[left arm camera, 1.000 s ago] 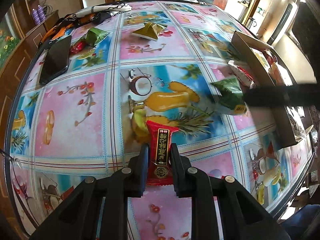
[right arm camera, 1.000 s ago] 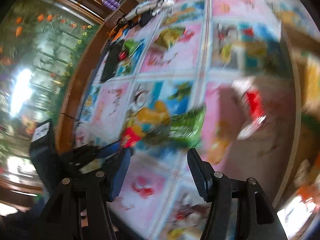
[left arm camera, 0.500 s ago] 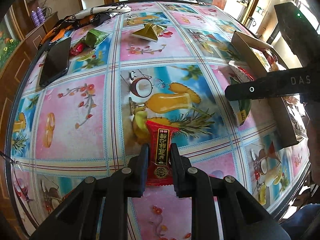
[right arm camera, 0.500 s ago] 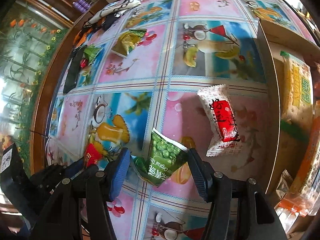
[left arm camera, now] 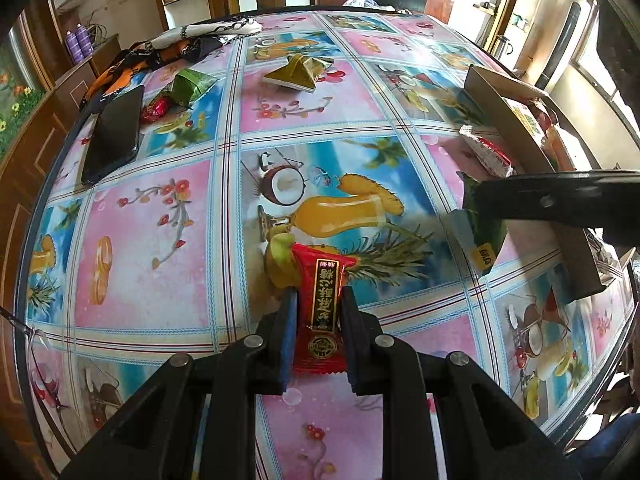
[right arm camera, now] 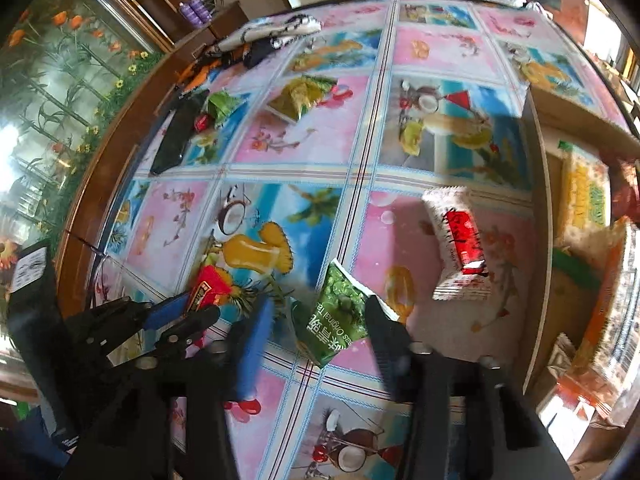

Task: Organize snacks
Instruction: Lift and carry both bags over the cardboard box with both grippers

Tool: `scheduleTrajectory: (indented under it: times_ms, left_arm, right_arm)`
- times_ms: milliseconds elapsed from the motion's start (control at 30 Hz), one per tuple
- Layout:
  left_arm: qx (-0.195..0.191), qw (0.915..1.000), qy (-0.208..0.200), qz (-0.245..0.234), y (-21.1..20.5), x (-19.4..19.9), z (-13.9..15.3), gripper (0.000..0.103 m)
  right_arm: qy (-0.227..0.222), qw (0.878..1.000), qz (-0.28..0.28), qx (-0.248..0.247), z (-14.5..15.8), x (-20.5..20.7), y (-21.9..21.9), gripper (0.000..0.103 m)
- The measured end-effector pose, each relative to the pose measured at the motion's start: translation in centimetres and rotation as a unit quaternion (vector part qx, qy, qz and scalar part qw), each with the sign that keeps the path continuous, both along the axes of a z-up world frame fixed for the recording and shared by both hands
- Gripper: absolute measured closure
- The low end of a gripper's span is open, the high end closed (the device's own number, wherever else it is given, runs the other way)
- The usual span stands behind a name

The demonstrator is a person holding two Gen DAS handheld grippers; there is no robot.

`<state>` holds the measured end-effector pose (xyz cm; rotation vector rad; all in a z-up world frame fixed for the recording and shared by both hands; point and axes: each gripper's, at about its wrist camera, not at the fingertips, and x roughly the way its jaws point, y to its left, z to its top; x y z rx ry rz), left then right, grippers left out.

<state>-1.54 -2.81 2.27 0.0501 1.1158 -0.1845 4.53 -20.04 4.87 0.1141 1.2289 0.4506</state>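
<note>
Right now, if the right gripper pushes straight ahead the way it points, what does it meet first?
The green pea packet, already between its open fingers. Beyond that, probably the white-and-red snack slightly to the right, though depth is hard to judge in the fisheye view.

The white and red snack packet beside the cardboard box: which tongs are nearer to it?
Right. The right tongs straddle the green packet just beside the white and red packet; the left tongs hold the red packet farther away.

Red snack packet (left arm camera: 320, 304), green pea packet (right arm camera: 334, 316), pink-and-blue fruit-patterned tablecloth (left arm camera: 160, 240).
</note>
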Motion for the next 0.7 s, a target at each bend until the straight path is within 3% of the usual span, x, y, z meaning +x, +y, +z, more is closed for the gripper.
scheduleTrajectory:
  times_ms: [67,233,367,467,700]
  left_arm:
    - [0.000,1.0000,0.000,0.000,0.1,0.0,0.0,0.084]
    - [-0.001,1.0000,-0.001,-0.001,0.1,-0.1,0.0,0.084]
    - [0.000,1.0000,-0.003,-0.004,0.0,-0.2,0.0,0.084]
    - [0.000,1.0000,-0.005,-0.007,0.1,-0.3,0.0,0.084]
    - [0.002,0.9999,-0.010,-0.012,0.1,-0.3,0.0,0.084]
  right_arm:
    - [0.004,1.000,-0.019,0.013,0.3,-0.1,-0.8,0.034]
    - [0.071,0.990,-0.100,0.074,-1.0,-0.2,-3.3,0.034]
    - [0.099,0.982,-0.121,0.103,-2.1,-0.1,-3.3,0.037]
    - [0.100,0.984,-0.116,0.092,-2.6,0.3,-2.4,0.058]
    - [0.052,0.996,-0.067,0.017,-2.9,0.7,0.4,0.063]
